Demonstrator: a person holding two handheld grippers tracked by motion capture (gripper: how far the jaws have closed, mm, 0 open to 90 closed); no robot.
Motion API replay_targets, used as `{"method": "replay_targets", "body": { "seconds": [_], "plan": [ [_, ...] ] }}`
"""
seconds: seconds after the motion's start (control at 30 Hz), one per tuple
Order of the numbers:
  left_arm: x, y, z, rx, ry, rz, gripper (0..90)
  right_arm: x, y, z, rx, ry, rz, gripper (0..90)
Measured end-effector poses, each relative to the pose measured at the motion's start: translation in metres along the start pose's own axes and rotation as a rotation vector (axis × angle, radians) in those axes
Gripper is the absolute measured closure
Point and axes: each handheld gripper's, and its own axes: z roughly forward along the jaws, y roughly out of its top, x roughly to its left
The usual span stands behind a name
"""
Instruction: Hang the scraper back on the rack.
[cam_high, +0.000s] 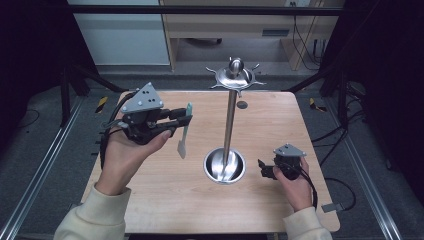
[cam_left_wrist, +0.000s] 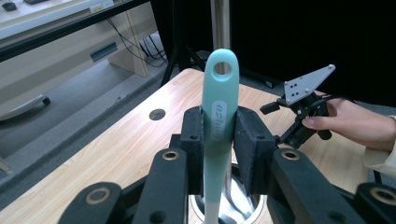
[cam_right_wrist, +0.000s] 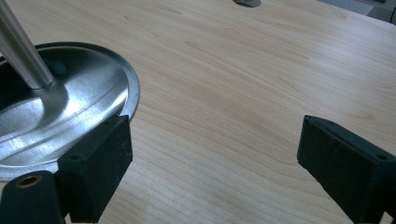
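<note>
From the high view, the left tool (cam_high: 186, 119) is held above the left half of the bench (cam_high: 165, 200), its jaws pressed on the teal handle of a spatula (cam_high: 184, 134). The spatula hangs down from the jaws with its pale blade lowest, clear of the wood and to the left of the stand (cam_high: 230, 120). The stand is a steel pole rising from a round dish base near the bench's middle, with a ring of hooks at its top. The right tool (cam_high: 262, 169) sits low at the right of the base, near the bench surface.

In the left gripper view, the left tool (cam_left_wrist: 219, 135) pinches the spatula (cam_left_wrist: 219, 107) midway along its handle, the hanging hole uppermost. The pole stands right behind it, and the base (cam_left_wrist: 243, 203) shows below. The right tool (cam_left_wrist: 280, 122) is farther off, in the other hand.

In the right gripper view, the right tool (cam_right_wrist: 212, 154) is spread wide, holding nothing, over bare bench (cam_right_wrist: 243, 84). Its one jaw lies just beside the rim of the base (cam_right_wrist: 84, 102).
</note>
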Motion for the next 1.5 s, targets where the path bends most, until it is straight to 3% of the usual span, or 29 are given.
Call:
{"method": "replay_targets", "body": {
  "seconds": [0.3,0.4,0.77,1.2,1.27,1.5],
  "plan": [
    [-0.001,0.011,-0.001,-0.012,0.004,0.012,73.9,0.0,0.0,0.0,0.0,-0.001,0.0,10.6],
    [-0.001,0.014,-0.001,-0.031,-0.012,-0.005,73.9,0.0,0.0,0.0,-0.001,0.001,-0.003,10.6],
    [0.001,0.02,0.002,-0.023,0.004,-0.003,73.9,-0.001,0.0,-0.001,-0.006,0.001,0.005,10.6],
    [-0.001,0.031,0.008,-0.029,-0.008,0.001,73.9,-0.001,0.0,-0.001,-0.006,0.001,0.0,10.6],
    [-0.001,0.034,0.009,-0.042,-0.032,-0.01,73.9,-0.001,0.0,-0.001,-0.007,0.001,0.001,10.6],
    [-0.001,0.04,0.013,-0.027,-0.015,0.0,73.9,-0.001,0.0,0.0,-0.006,0.001,0.0,10.6]
  ]
}}
